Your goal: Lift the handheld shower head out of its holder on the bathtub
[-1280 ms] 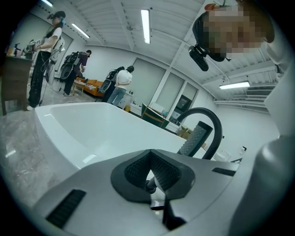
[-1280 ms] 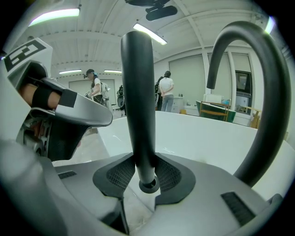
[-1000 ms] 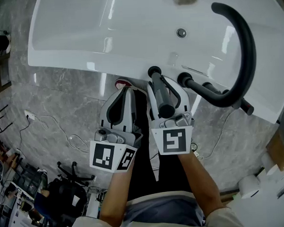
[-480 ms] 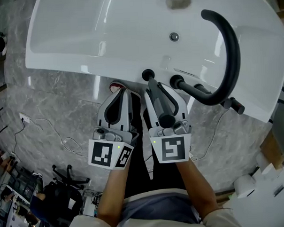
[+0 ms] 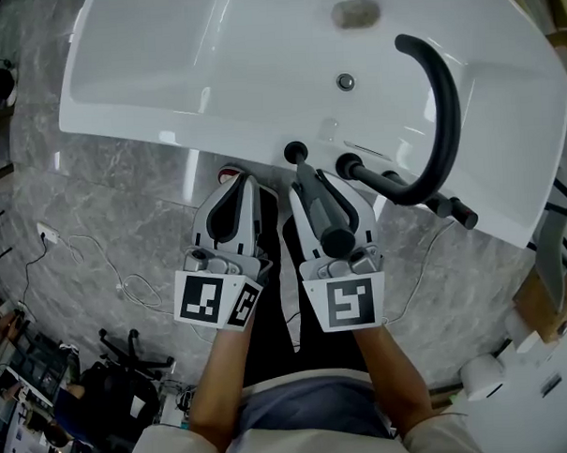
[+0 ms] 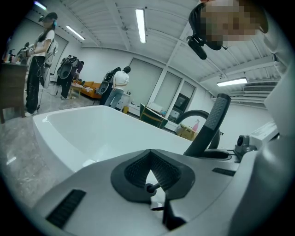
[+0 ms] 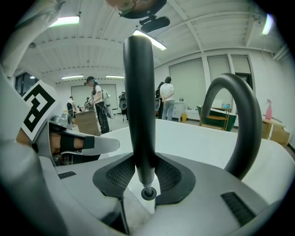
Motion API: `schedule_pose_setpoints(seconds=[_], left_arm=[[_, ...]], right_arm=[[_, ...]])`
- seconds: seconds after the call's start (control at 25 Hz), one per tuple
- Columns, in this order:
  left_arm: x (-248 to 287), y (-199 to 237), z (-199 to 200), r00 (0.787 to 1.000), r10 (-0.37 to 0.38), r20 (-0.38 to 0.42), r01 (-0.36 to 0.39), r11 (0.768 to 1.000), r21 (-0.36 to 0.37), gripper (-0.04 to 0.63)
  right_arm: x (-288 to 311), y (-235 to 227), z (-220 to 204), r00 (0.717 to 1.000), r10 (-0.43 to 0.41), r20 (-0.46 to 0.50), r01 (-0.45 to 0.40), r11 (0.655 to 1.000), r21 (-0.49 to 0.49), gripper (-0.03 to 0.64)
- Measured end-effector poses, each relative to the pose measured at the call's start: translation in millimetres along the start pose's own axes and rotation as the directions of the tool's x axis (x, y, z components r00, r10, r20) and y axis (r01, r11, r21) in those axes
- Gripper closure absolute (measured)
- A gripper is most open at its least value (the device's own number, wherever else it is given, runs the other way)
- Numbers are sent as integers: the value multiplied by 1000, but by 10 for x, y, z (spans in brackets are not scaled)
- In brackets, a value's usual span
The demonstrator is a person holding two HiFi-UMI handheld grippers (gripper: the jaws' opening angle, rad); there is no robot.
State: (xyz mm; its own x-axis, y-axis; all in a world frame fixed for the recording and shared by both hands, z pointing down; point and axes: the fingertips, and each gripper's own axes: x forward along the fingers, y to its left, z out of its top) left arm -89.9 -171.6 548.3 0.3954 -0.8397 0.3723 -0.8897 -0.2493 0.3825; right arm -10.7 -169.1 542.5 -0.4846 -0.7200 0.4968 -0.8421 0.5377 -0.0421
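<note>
A: Head view first. Where do we have the shower head [image 5: 318, 202]?

B: In our right claw [image 5: 325, 183], clenched round the black wand. Its foot is at the holder [image 5: 296, 152] on the near rim of the bathtub [image 5: 164, 76], and its long axis runs from there back toward us, with the rounded end nearest our wrist. The arched spout [image 5: 439, 101] stands to its right, apart from it.

A: And our left claw [image 5: 243, 181]?

B: Just beside the right one, on the wand's left, off the tub.

A: Left gripper view?

B: Its jaws meet at the tips with nothing between them – clenched on air. The wand rises to their right, out of reach.

A: Right gripper view?

B: The wand stands upright between the ribbed pads, gripped low on its shaft. We can't tell whether the foot is clear of the holder.

A: So the lift follows the wand's own axis, we judge: straight up and out, keeping left of the spout.
</note>
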Motion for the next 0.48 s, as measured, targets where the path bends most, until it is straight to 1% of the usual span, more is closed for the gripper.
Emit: schedule_pose_setpoints(seconds=[0.2, 0.48], left_arm=[[-50, -24, 39, 1000, -5, -7, 5, 1000, 5, 591], [-124, -67, 181, 1000, -2, 6, 2, 1000, 1, 591]], right_arm=[[-95, 8, 188, 999, 5, 40, -5, 1000, -10, 474], [-280, 59, 381, 999, 26, 47, -25, 999, -27, 474]])
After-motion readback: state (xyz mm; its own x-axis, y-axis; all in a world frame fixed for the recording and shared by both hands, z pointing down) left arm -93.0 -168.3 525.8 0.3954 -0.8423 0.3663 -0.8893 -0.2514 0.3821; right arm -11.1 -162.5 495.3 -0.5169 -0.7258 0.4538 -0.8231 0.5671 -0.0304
